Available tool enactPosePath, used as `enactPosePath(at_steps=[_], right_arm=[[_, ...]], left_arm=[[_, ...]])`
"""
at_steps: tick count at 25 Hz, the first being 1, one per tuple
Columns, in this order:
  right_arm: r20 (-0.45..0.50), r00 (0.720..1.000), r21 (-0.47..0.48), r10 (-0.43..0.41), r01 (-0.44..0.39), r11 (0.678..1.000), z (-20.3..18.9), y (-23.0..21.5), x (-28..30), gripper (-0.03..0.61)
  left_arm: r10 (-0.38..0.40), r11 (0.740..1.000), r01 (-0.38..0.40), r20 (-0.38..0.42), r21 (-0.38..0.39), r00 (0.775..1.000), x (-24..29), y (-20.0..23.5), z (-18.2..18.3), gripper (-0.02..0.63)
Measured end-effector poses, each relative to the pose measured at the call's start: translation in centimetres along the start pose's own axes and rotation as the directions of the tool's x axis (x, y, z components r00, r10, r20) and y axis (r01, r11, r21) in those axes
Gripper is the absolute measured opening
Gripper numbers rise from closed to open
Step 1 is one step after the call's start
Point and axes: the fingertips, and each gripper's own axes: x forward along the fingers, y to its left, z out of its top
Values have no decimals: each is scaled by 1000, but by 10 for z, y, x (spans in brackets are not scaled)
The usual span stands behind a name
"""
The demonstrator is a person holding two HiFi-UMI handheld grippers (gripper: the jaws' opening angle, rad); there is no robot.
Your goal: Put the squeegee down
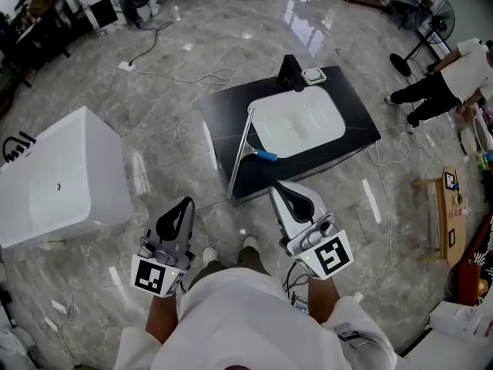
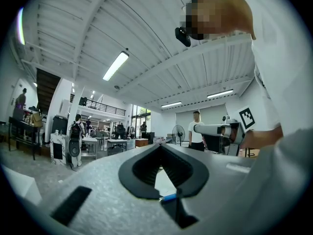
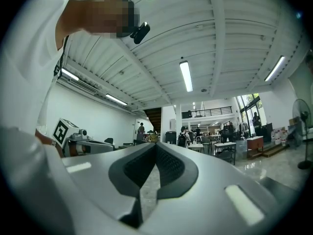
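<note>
The squeegee [image 1: 242, 151] lies on the left part of the black counter [image 1: 354, 114], beside the white sink [image 1: 296, 122]. Its long silver blade runs along the counter's left edge and its blue grip [image 1: 266, 156] points toward the sink. No gripper touches it. My right gripper [image 1: 275, 186] hangs just in front of the counter, shut and empty. My left gripper [image 1: 187, 202] is held lower left over the floor, also shut with nothing in it. In the left gripper view the jaws [image 2: 159, 146] meet at the tip and the blue grip [image 2: 168, 197] shows below them. The right gripper [image 3: 156, 145] jaws meet too.
A black faucet [image 1: 289, 72] and a small white dish [image 1: 313, 75] stand at the sink's back. A white tub [image 1: 62, 176] sits on the floor at left. At right are a person [image 1: 451, 79], a fan [image 1: 431, 10] and a wooden bench [image 1: 451, 218]. Cables cross the marble floor.
</note>
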Motion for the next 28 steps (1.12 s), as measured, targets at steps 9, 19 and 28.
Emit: enactPosePath(at_steps=[9,19,28], right_arm=[[-18,999,-12,-46,45,999,-2,-16,-10,7],[-37,998,-15,-58,57,998,-7,-21,-12,8],[-44,997,-6,-57,57,998,-11,-16,-12,8]], left_arm=[[-4,1000,4,8,0,1000,5,-4,1,-5],[2,1000,-2,7,-4,1000,5,-7,1,-4],[3,1000,-3,0,-9,1000,1,-7,-1,-5]])
